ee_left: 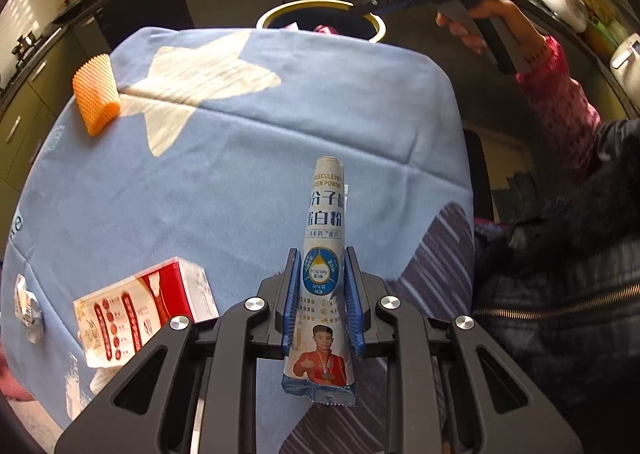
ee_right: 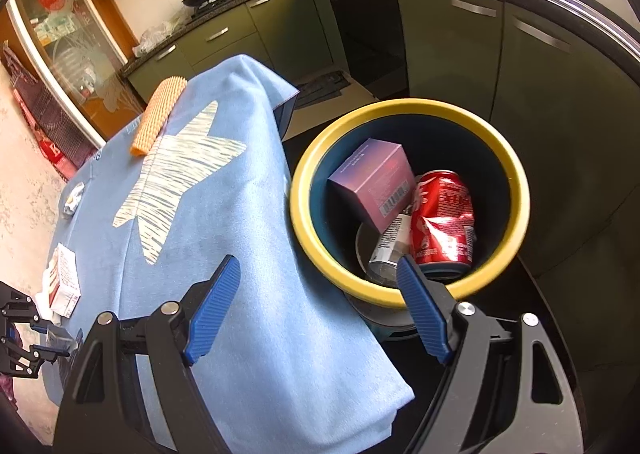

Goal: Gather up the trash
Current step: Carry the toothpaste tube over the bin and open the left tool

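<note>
My left gripper [ee_left: 319, 254] is shut on a long white and blue protein powder sachet [ee_left: 325, 222], which sticks out past the blue pads above the blue star cloth [ee_left: 260, 142]. A red and white carton [ee_left: 144, 306] lies to its left, a crumpled foil scrap [ee_left: 27, 306] at the cloth's left edge and an orange foam net [ee_left: 96, 94] at the far left. My right gripper [ee_right: 318, 266] stands open over the cloth's edge beside the yellow-rimmed bin [ee_right: 304, 230]. The bin holds a purple box [ee_right: 370, 178], a crushed red can [ee_right: 442, 214] and a silver can [ee_right: 390, 242].
Green kitchen cabinets [ee_right: 452, 42] and a dark countertop ring the table. A person's pink sleeve [ee_left: 560, 102] and dark jacket [ee_left: 560, 274] fill the right side of the left wrist view. The carton [ee_right: 62, 282], foil scrap [ee_right: 74, 198] and foam net [ee_right: 160, 114] also show in the right wrist view.
</note>
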A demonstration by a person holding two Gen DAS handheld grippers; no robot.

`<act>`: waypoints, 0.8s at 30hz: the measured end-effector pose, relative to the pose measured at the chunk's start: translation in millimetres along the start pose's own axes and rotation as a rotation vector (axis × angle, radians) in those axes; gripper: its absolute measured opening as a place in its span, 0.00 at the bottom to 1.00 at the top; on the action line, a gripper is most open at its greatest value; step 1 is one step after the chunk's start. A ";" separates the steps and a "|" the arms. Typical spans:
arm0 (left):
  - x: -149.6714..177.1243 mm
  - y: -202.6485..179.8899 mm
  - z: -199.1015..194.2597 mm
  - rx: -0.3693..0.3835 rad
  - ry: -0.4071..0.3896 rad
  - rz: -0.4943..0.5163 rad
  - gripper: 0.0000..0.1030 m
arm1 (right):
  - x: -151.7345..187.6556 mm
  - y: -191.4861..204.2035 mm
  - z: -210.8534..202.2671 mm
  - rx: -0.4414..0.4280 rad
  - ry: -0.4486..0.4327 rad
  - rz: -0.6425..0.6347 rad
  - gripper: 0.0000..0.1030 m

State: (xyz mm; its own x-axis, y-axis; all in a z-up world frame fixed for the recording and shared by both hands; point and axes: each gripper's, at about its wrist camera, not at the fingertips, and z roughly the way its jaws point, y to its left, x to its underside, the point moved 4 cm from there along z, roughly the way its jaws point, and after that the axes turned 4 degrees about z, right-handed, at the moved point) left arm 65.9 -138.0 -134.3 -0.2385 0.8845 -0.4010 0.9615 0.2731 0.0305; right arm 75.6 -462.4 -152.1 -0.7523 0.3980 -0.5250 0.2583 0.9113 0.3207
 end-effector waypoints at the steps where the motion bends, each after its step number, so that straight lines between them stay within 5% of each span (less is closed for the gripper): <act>1: -5.2 -1.4 -0.4 -0.008 -0.007 0.001 0.21 | 1.1 -4.2 -4.1 0.000 -0.009 0.011 0.74; 10: -99.7 -7.8 12.3 -0.018 -0.079 -0.014 0.21 | 7.4 -54.2 -38.4 0.019 -0.082 0.114 0.74; 14: -168.1 -13.2 31.3 0.004 -0.114 0.010 0.21 | 12.1 -83.8 -56.1 0.032 -0.121 0.172 0.74; 24: -319.7 -6.1 120.5 0.008 -0.083 0.017 0.22 | 35.9 -151.8 -79.2 0.074 -0.152 0.311 0.74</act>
State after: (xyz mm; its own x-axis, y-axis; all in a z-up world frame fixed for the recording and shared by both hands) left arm 152.8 -468.0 -116.6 -0.2103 0.8544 -0.4751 0.9664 0.2550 0.0308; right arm -38.7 -594.8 -157.1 -0.5333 0.6638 -0.5244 0.5082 0.7470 0.4287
